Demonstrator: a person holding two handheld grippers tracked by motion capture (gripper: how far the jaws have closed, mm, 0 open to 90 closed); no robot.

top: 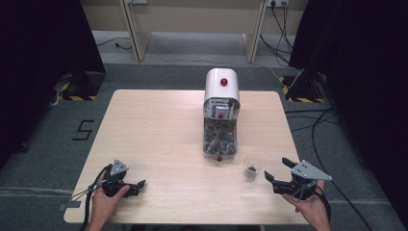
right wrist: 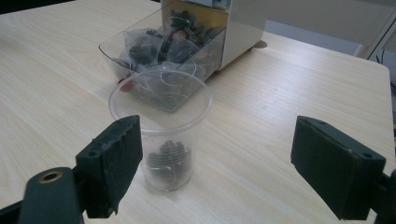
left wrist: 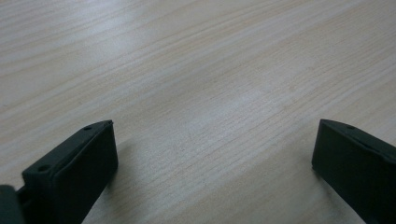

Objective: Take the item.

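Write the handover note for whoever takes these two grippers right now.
Left gripper: open, holding nothing, low over the near left of the table.
Right gripper: open, holding nothing, just right of the clear plastic cup, not touching it.
Cup: upright, near the dispenser's red-knobbed front, with one dark tea bag inside.
Dispenser: mid-table, clear tray full of tea bags.
Done: a bag is in the cup.
Left: probably grasp the cup; nothing is gripped yet.

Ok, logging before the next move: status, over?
Left tongs open, low over bare table. Right tongs open, empty, beside the cup. Cup upright, dark bit inside, near the dispenser. Nothing between tongs and cup.
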